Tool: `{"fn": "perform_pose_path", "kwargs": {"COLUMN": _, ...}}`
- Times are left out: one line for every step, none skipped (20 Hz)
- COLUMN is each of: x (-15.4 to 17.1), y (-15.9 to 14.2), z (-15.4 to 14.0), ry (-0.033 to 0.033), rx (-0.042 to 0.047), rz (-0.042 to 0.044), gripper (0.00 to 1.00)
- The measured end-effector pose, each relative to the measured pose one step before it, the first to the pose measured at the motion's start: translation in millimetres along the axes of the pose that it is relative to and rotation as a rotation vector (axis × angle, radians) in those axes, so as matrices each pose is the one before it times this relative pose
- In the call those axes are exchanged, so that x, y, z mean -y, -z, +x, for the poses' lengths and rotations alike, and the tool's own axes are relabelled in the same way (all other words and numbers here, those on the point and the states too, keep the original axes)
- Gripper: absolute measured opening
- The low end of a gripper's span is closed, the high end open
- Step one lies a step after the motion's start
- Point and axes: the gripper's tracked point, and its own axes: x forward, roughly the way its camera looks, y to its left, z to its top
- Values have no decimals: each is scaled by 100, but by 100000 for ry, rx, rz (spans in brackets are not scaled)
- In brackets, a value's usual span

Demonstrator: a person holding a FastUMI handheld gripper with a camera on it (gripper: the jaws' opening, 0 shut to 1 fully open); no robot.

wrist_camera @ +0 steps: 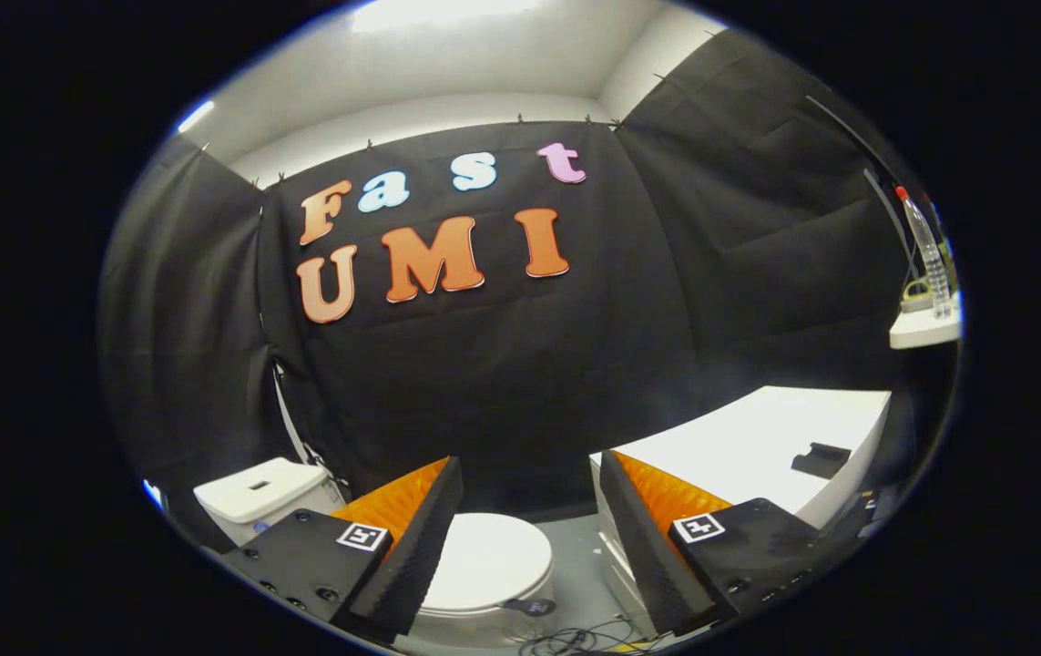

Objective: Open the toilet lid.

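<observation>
A white toilet stands low ahead, its lid (493,560) lying flat and closed over the bowl. The white tank (258,492) rises behind my left finger, against the black cloth wall. A small dark tab (531,607) lies at the lid's near right edge. My gripper (529,474) hangs well above the toilet, open, with a wide gap between the fingers and nothing held. The lid shows through that gap, beyond and below the fingertips. My left finger (411,538) hides part of the lid's left side.
A white counter (757,446) with a small black object (821,458) stands right of the toilet. Higher at the right, a white shelf (923,330) holds a clear bottle (930,255). Cables (575,642) lie on the grey floor by the toilet.
</observation>
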Motion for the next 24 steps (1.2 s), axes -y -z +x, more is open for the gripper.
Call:
{"fn": "perform_pose_path", "kwargs": {"x": -901, "y": 1710, "z": 499, "ry": -322, "rx": -822, "rz": 2731, "gripper": 98}}
{"fn": "perform_pose_path", "kwargs": {"x": -577, "y": 1866, "z": 401, "ry": -569, "rx": -2484, "rz": 794, "gripper": 98}}
{"fn": "perform_pose_path", "kwargs": {"x": -485, "y": 2119, "z": 314, "ry": -897, "rx": -3241, "rz": -132, "gripper": 98}}
{"fn": "perform_pose_path", "kwargs": {"x": -326, "y": 1851, "z": 195, "ry": -1500, "rx": -2846, "rz": -186, "gripper": 98}}
{"fn": "perform_pose_path", "kwargs": {"x": -93, "y": 1480, "z": 297, "ry": -1324, "rx": -2840, "rz": 262, "gripper": 98}}
{"fn": "perform_pose_path", "kwargs": {"x": 240, "y": 1740, "z": 201, "ry": -600, "rx": -3601, "rz": -48, "gripper": 98}}
{"fn": "perform_pose_path", "kwargs": {"x": 681, "y": 1856, "z": 231, "ry": 220, "rx": -3361, "rz": 242, "gripper": 98}}
{"fn": "perform_pose_path", "kwargs": {"x": 758, "y": 1986, "z": -101, "ry": 584, "rx": -4747, "rz": 938, "gripper": 98}}
{"fn": "perform_pose_path", "kwargs": {"x": 887, "y": 2136, "z": -160, "ry": 954, "rx": -5526, "rz": 1800, "gripper": 98}}
{"fn": "perform_pose_path", "kwargs": {"x": 860, "y": 2033, "z": -164, "ry": 1281, "rx": -7053, "rz": 2031, "gripper": 98}}
{"fn": "perform_pose_path", "kwargs": {"x": 709, "y": 1325, "z": 460, "ry": 902, "rx": -3446, "rz": 2724, "gripper": 99}}
{"fn": "perform_pose_path", "kwargs": {"x": 267, "y": 1209, "z": 495, "ry": 698, "rx": -3644, "rz": 1227, "gripper": 99}}
{"fn": "perform_pose_path", "kwargs": {"x": 289, "y": 1198, "z": 546, "ry": 1217, "rx": -3762, "rz": 360, "gripper": 99}}
{"fn": "perform_pose_path", "kwargs": {"x": 144, "y": 1037, "z": 497, "ry": 634, "rx": -3010, "rz": -12, "gripper": 99}}
{"fn": "perform_pose_path", "kwargs": {"x": 237, "y": 796, "z": 209, "ry": 847, "rx": -2820, "rz": 371, "gripper": 99}}
{"fn": "perform_pose_path", "kwargs": {"x": 145, "y": 565, "z": 271, "ry": 566, "rx": -2047, "rz": 900, "gripper": 99}}
{"fn": "perform_pose_path", "kwargs": {"x": 105, "y": 527, "z": 116, "ry": 925, "rx": -1840, "rz": 948, "gripper": 99}}
{"fn": "perform_pose_path", "kwargs": {"x": 67, "y": 461, "z": 197, "ry": 867, "rx": -1646, "rz": 531, "gripper": 99}}
{"fn": "perform_pose_path", "kwargs": {"x": 148, "y": 385, "z": 234, "ry": 888, "rx": -825, "rz": 470, "gripper": 99}}
{"fn": "perform_pose_path", "kwargs": {"x": 65, "y": 161, "z": 189, "ry": 235, "rx": -775, "rz": 962, "gripper": 99}}
{"fn": "perform_pose_path", "kwargs": {"x": 124, "y": 286, "z": 324, "ry": 256, "rx": -1112, "rz": 1732, "gripper": 99}}
{"fn": "perform_pose_path", "kwargs": {"x": 235, "y": 375, "z": 1, "ry": 259, "rx": -1605, "rz": 3187, "gripper": 98}}
{"fn": "perform_pose_path", "kwargs": {"x": 339, "y": 432, "z": 119, "ry": 545, "rx": -1258, "rz": 3784, "gripper": 98}}
{"fn": "perform_pose_path", "kwargs": {"x": 440, "y": 366, "z": 368, "ry": 611, "rx": -1669, "rz": 3472, "gripper": 98}}
